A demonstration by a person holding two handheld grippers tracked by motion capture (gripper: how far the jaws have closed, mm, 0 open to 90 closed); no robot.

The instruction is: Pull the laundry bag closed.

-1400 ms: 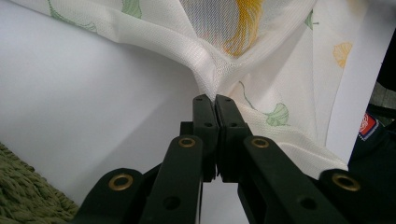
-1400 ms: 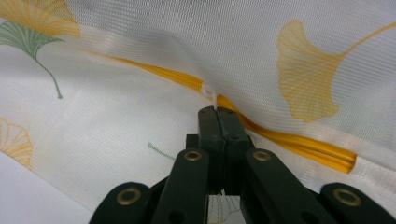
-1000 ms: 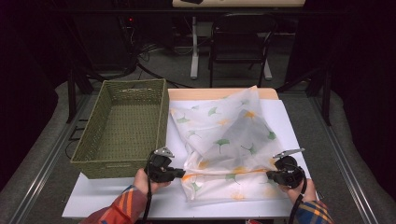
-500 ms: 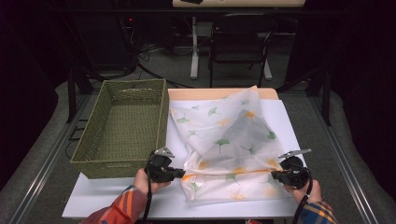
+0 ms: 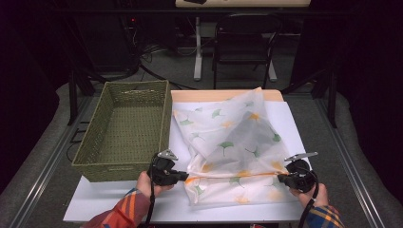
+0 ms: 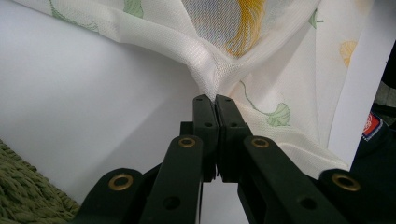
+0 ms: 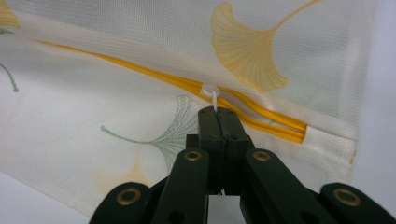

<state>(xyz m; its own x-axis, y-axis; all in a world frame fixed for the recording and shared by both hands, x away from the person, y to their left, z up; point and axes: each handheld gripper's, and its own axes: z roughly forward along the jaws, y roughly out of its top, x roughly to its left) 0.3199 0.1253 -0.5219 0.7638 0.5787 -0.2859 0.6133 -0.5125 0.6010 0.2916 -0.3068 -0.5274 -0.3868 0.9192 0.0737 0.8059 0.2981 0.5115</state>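
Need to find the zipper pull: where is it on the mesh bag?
In the right gripper view, the zipper pull sits near the yellow zipper's right end, pinched in the right gripper.

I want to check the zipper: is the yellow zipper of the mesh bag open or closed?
Closed, where visible: the zipper teeth meet in one line up to the white pull near the end of the mesh bag.

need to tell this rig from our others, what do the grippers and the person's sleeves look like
Both tools are black. The left gripper and the right gripper each carry a grey three-cornered plate on top and trail a black cable toward the person. Up close, the linkage arms are matte black with brass-coloured rivets. The left sleeve is orange-red and blue plaid; the right sleeve is blue and yellow plaid.
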